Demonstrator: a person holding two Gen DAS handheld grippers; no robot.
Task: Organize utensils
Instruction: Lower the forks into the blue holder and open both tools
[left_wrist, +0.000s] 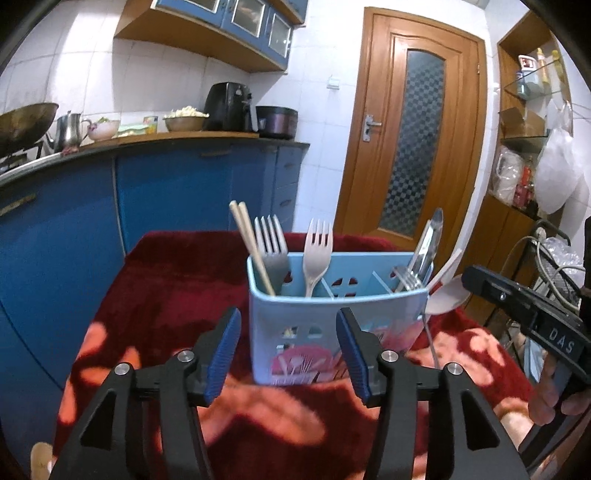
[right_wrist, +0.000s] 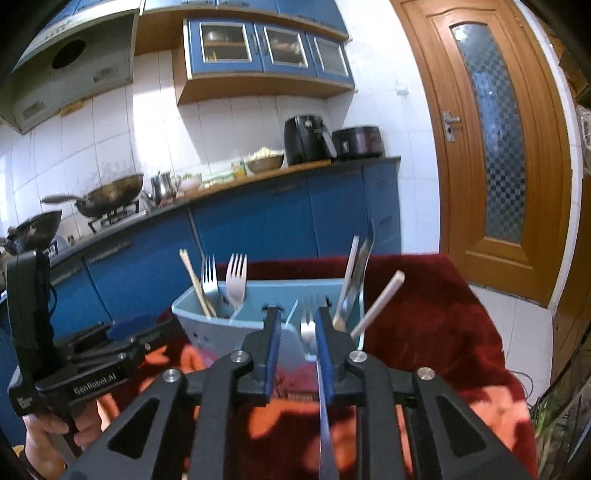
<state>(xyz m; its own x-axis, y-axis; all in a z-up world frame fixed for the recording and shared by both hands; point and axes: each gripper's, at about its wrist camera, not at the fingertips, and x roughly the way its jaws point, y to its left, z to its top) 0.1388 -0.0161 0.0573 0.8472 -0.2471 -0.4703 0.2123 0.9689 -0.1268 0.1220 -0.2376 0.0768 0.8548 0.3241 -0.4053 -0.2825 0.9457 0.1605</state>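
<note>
A light blue utensil caddy (left_wrist: 332, 325) stands on a red blanket (left_wrist: 166, 302). It holds chopsticks (left_wrist: 251, 247), a grey fork (left_wrist: 271, 236), a beige fork (left_wrist: 317, 251), tongs (left_wrist: 428, 243) and a white spoon (left_wrist: 445, 295). My left gripper (left_wrist: 286, 354) is open and empty just in front of the caddy. In the right wrist view, my right gripper (right_wrist: 295, 332) holds a metal fork (right_wrist: 308, 328) against its right pad, tines pointing at the caddy (right_wrist: 207, 328), handle running back under the jaws. The jaws stand partly apart. The right gripper also shows in the left wrist view (left_wrist: 524, 314).
A kitchen counter (left_wrist: 147, 142) with blue cabinets, a wok, a kettle, bowls, an air fryer and a cooker runs behind. A wooden door (left_wrist: 410, 129) stands at the back right. Shelves and a wire rack with bags sit at the right.
</note>
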